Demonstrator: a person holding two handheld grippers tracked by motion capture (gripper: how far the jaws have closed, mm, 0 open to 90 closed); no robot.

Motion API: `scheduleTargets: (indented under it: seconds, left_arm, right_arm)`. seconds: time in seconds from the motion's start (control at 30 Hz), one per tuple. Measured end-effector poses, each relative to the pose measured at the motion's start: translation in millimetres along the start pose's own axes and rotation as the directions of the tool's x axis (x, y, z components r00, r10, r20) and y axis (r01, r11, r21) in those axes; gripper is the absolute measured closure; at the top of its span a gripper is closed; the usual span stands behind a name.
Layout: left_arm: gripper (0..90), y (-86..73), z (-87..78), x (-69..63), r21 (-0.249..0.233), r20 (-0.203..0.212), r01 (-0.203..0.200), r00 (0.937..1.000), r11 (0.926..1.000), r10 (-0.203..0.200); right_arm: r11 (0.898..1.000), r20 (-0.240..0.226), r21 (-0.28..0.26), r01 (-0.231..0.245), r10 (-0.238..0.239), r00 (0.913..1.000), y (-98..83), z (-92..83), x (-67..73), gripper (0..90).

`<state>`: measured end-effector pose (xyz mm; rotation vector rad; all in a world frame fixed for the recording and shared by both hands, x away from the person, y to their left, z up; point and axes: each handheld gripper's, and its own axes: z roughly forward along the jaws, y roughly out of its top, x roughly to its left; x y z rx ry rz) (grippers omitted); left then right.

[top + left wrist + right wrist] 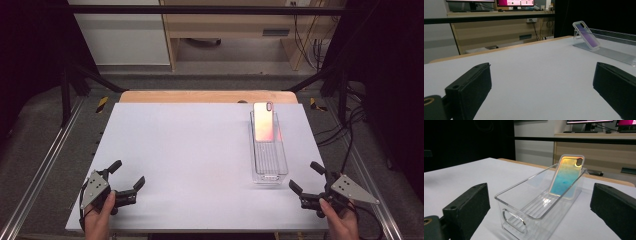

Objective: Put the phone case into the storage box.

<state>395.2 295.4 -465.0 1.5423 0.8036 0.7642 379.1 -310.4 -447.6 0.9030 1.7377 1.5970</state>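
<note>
A clear plastic bin (270,172) stands on the right side of the white table (190,150). An iridescent phone case (264,121) leans inside it against the far end wall, its lower edge on the ribbed floor. In the right gripper view the bin (524,207) is just ahead of the jaws with the case (567,176) tilted at its back. My right gripper (306,178) rests open near the front right edge, a little right of the bin's near end. My left gripper (128,174) rests open at the front left, holding nothing. The left gripper view has the case (586,35) far off to the right.
A wooden strip (207,96) borders the table's far edge. Metal rails (45,160) run along both sides, and cables (345,135) hang at the right. A wooden cabinet (235,30) stands beyond the table.
</note>
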Motion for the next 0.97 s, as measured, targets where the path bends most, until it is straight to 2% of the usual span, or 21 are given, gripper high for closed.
scheduleTargets:
  seconds: [0.07,0.4,0.73,0.97]
  left_arm:
    - [1.4,-0.4,0.3,-1.3,-0.001,-0.001,0.006,1.0000,1.0000,-0.006]
    - [1.3,1.0,1.0,-6.5,-0.002,0.018,-0.025,0.9995,0.9997,0.025]
    - [1.3,-0.9,-0.9,-3.1,-0.009,0.008,-0.021,0.9997,0.9997,0.021]
    - [1.3,-0.4,1.6,-7.2,-0.008,0.036,-0.041,0.9985,0.9991,0.041]
  right_arm:
    - [1.000,-0.011,0.006,0.006,-0.006,0.9999,-0.6,2.7,2.7,2.7]
    - [0.998,-0.060,0.037,0.043,-0.040,0.9974,-4.5,25.5,18.9,2.7]
    - [0.997,-0.026,0.030,0.075,-0.074,0.9969,-8.1,40.7,19.4,3.2]
    - [0.997,-0.017,0.031,0.066,-0.065,0.9977,-12.5,40.9,17.3,3.2]
